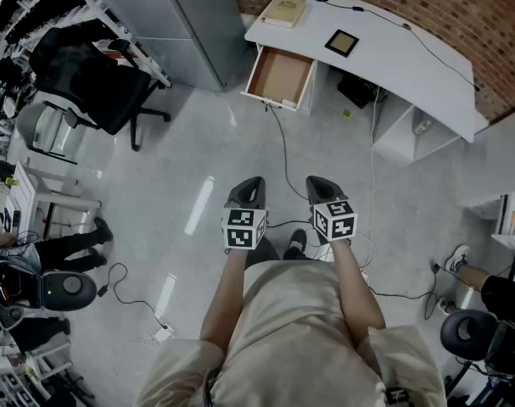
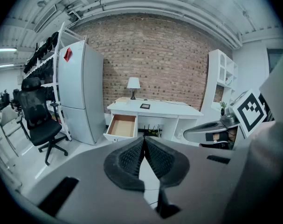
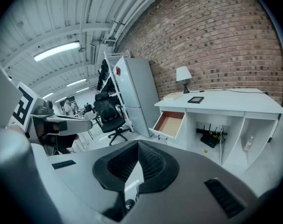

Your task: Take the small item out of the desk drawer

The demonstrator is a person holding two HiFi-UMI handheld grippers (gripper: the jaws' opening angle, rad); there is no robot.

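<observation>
Brick wall [image 1: 427, 7], grey floor [image 1: 198, 151]; white desk [image 1: 393, 53], drawer [image 1: 280, 76] open. Left gripper [image 2: 144, 139], right gripper [image 3: 138, 143]: tips together, empty.

The desk drawer [image 1: 280, 76] [image 2: 122, 126] [image 3: 170, 123] stands pulled fully out under one end of the white tabletop [image 1: 393, 58]. It is a shallow white box with a plain light-brown floor, sitting level. Anything small inside is too far off to make out.

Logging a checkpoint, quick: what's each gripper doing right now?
Left gripper: closed, holding nothing.
Right gripper: closed, holding nothing.
</observation>
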